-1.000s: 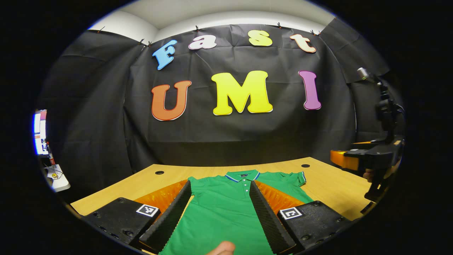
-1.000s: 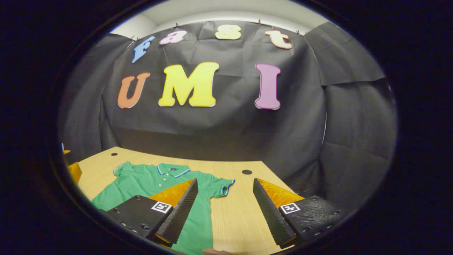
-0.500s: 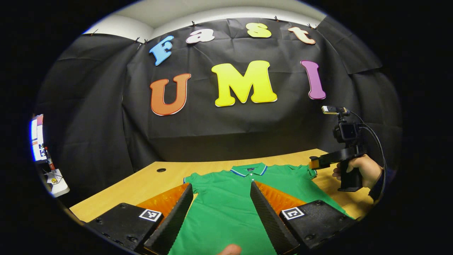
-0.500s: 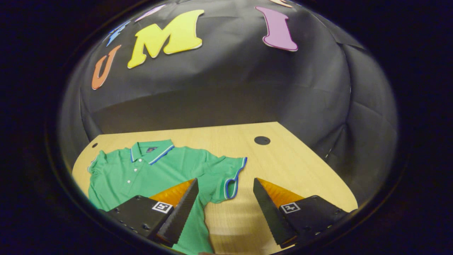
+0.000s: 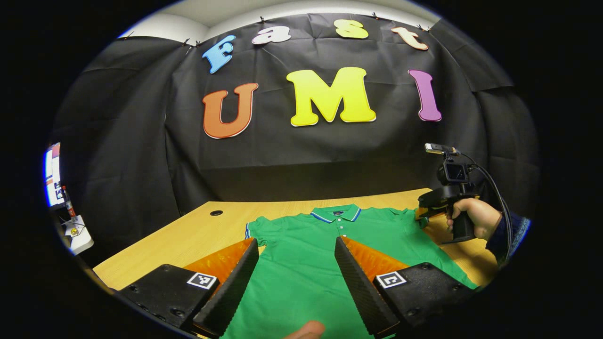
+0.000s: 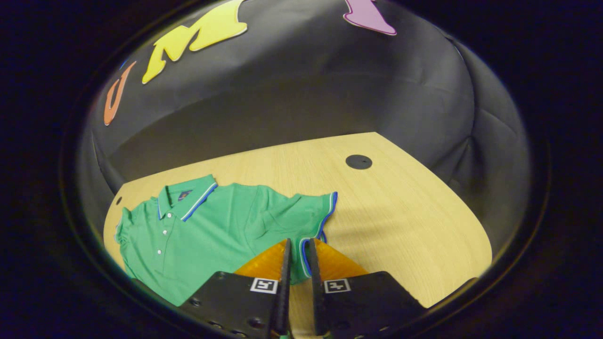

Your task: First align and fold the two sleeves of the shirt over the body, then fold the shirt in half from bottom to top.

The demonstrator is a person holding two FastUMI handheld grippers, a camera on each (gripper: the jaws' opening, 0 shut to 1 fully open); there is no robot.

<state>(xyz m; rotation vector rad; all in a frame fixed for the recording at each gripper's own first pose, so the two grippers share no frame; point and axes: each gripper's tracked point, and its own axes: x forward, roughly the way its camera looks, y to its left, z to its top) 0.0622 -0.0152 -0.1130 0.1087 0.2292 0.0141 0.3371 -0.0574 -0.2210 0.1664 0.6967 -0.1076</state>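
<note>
A green polo shirt point(image 5: 301, 268) with a blue-trimmed collar lies flat, front up, on the wooden table point(image 5: 188, 240). My left gripper point(image 5: 296, 241) hovers open above the shirt's lower body with nothing between its fingers. In the right gripper view the same shirt point(image 6: 212, 226) spreads to the left, and its near sleeve point(image 6: 315, 212) reaches toward me. My right gripper point(image 6: 297, 242) is shut on that sleeve's blue-edged cuff. In the left gripper view the right gripper point(image 5: 424, 217) sits at the shirt's far right sleeve, held by a hand point(image 5: 473, 221).
Bare table point(image 6: 400, 207) runs right of the sleeve, with a round cable hole point(image 6: 358, 161) near the back. Another hole point(image 5: 216, 213) lies beyond the shirt's left sleeve point(image 5: 254, 230). A thumb tip point(image 5: 306, 330) shows at the bottom. A lit screen point(image 5: 52, 174) stands far left.
My right gripper dropped toward the table, moved onto the sleeve cuff and closed from wide open onto it. My left gripper stayed open over the shirt, barely shifting.
</note>
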